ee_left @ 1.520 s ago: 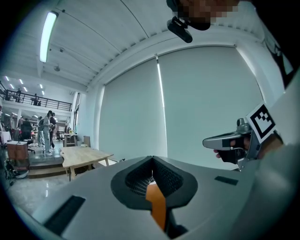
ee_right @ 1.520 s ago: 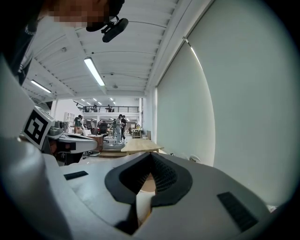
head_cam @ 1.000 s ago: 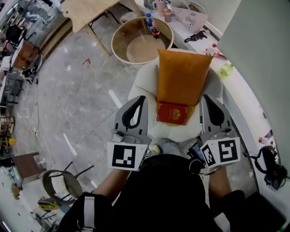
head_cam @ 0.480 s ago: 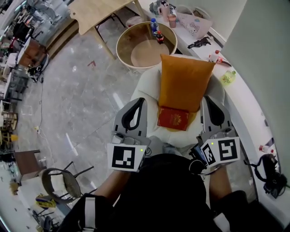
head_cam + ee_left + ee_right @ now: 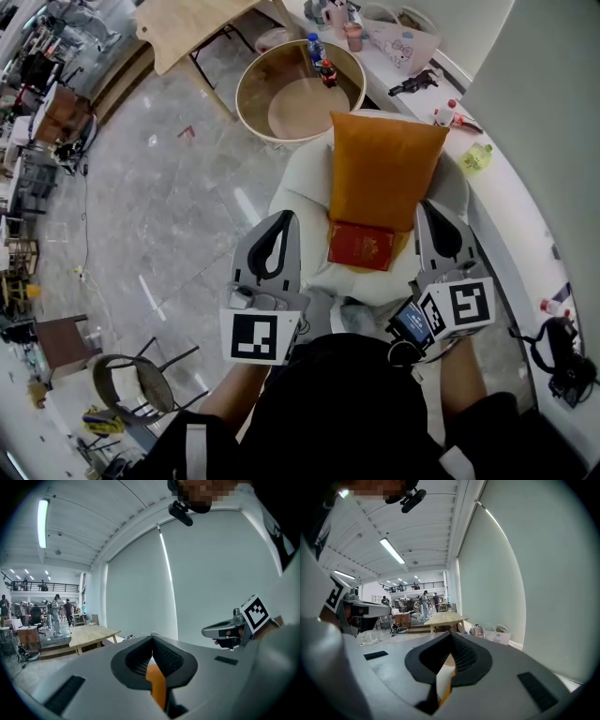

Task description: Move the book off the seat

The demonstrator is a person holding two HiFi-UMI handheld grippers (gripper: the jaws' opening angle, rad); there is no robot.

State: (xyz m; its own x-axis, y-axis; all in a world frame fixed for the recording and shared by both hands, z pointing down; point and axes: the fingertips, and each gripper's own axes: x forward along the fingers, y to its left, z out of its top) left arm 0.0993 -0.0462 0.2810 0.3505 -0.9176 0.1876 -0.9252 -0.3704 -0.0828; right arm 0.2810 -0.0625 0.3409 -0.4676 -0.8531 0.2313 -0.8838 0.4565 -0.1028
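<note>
A red book (image 5: pixel 362 246) lies flat on the white seat (image 5: pixel 300 192), at the foot of an orange cushion (image 5: pixel 382 169) that leans against the backrest. My left gripper (image 5: pixel 286 217) hovers to the left of the book, shut, with nothing held. To the book's right my right gripper (image 5: pixel 431 207) is also shut and empty. In the left gripper view the jaws (image 5: pixel 151 637) meet at the tip, with a sliver of the orange cushion showing behind them. The right gripper view shows its jaws (image 5: pixel 451 635) closed together.
Beyond the seat stands a round wooden table (image 5: pixel 296 89) with bottles (image 5: pixel 316 49) on it. A larger wooden table (image 5: pixel 202 23) is at the far left. A white counter (image 5: pixel 487 178) with bottles curves along the right. A stool (image 5: pixel 122 380) stands at lower left.
The right gripper has sunk slightly beside the book. The left gripper has hardly moved. Both stay shut, and the book lies where it was.
</note>
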